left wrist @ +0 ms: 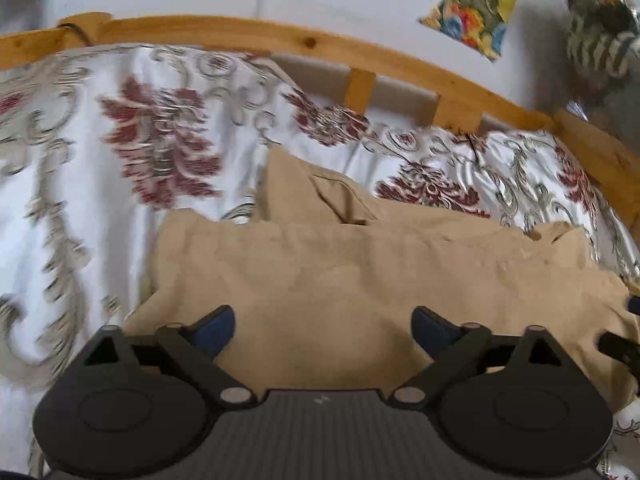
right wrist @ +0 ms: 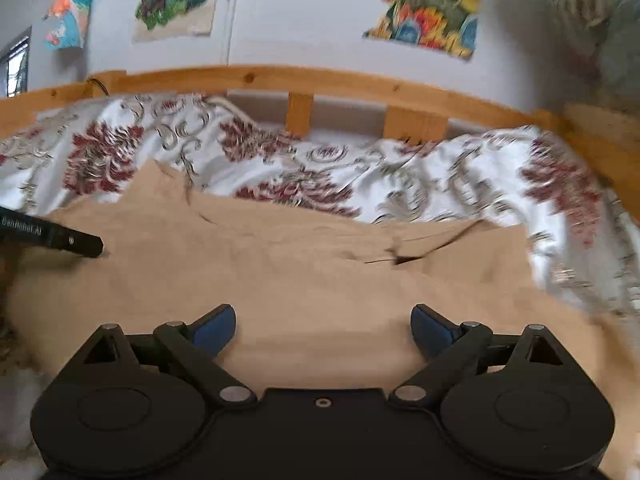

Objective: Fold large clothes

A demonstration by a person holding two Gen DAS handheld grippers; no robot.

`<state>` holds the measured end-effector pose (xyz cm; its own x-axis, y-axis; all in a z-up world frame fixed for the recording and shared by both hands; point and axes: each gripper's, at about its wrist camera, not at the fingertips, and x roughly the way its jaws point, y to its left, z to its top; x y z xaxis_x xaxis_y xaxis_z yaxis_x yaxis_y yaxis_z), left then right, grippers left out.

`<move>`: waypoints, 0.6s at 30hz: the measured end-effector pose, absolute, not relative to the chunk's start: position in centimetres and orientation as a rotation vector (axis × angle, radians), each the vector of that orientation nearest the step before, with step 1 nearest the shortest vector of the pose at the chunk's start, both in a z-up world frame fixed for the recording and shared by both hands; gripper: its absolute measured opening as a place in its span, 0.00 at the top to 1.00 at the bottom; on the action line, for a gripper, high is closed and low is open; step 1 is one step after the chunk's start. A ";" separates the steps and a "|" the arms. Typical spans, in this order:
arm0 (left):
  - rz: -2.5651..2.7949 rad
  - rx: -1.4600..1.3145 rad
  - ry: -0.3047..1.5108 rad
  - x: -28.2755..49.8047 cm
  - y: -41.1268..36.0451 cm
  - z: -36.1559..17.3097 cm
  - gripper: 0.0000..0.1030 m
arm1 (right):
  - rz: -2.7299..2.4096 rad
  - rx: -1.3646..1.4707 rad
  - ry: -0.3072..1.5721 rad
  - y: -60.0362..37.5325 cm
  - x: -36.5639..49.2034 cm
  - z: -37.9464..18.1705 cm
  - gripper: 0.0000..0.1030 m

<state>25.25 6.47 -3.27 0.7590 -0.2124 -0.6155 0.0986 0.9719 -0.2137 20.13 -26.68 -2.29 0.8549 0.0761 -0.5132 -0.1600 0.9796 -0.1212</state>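
Note:
A large tan garment (left wrist: 352, 268) lies partly folded on a bed with a white, red-flowered bedspread (left wrist: 160, 128). My left gripper (left wrist: 323, 330) is open and empty, just above the garment's near part. My right gripper (right wrist: 323, 328) is also open and empty over the same tan garment (right wrist: 280, 272), whose folded layers and a dark gap show at the right. The black finger (right wrist: 76, 242) of the left gripper shows at the left edge of the right wrist view. A bit of the right gripper shows at the right edge of the left wrist view (left wrist: 620, 346).
A wooden bed frame rail (left wrist: 280, 38) with slats runs behind the bedspread, against a white wall with colourful posters (right wrist: 432, 8). A striped bundle (left wrist: 600, 40) hangs at the upper right. The bedspread (right wrist: 460, 176) is rumpled on the right.

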 end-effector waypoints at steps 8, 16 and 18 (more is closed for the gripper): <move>-0.131 -0.118 0.730 25.4 7.0 -5.6 0.00 | 0.043 0.042 0.638 -31.9 17.6 -6.7 0.01; -0.030 -0.233 0.716 21.0 7.3 -2.6 0.01 | -0.025 0.151 0.704 -30.8 15.9 -3.4 0.01; -0.036 -0.224 0.721 19.2 7.0 -2.0 0.00 | -0.049 0.211 0.713 -30.6 14.7 -2.1 0.01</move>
